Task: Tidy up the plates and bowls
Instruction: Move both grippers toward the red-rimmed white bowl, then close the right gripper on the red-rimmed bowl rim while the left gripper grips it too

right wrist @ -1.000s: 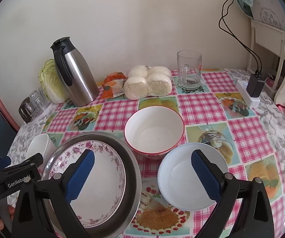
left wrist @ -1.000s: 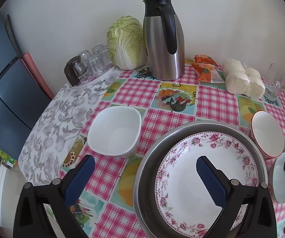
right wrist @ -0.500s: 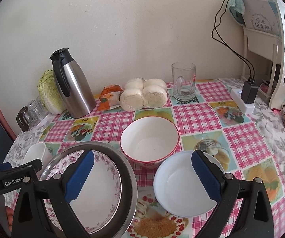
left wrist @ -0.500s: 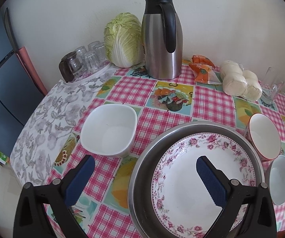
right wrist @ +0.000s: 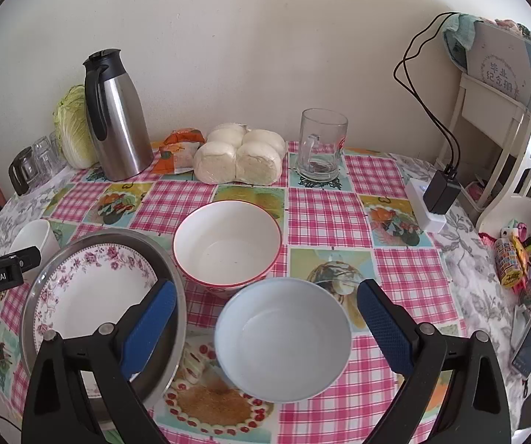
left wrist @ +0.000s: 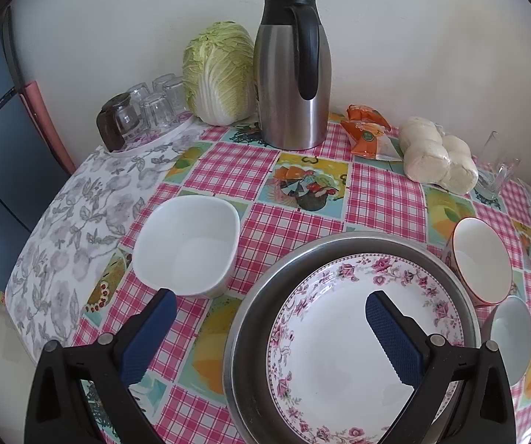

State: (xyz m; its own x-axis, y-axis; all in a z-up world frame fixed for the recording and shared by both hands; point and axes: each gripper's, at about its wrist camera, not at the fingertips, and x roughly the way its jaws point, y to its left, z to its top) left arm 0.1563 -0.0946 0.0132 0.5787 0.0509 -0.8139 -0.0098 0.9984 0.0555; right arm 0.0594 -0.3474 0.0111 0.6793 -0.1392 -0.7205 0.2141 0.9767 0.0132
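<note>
Above the table, both grippers risen since earlier, left gripper, right gripper, jaws wide, empty.

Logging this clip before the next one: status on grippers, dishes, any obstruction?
Left gripper and right gripper both open, empty. Floral plate sits in metal basin; pale bowl and red-rimmed bowl loose on table. Nothing obstructing.

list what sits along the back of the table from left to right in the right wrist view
Upturned glasses → cabbage → steel thermos jug → orange packet → bagged white buns → glass mug → white power strip with black charger.
</note>
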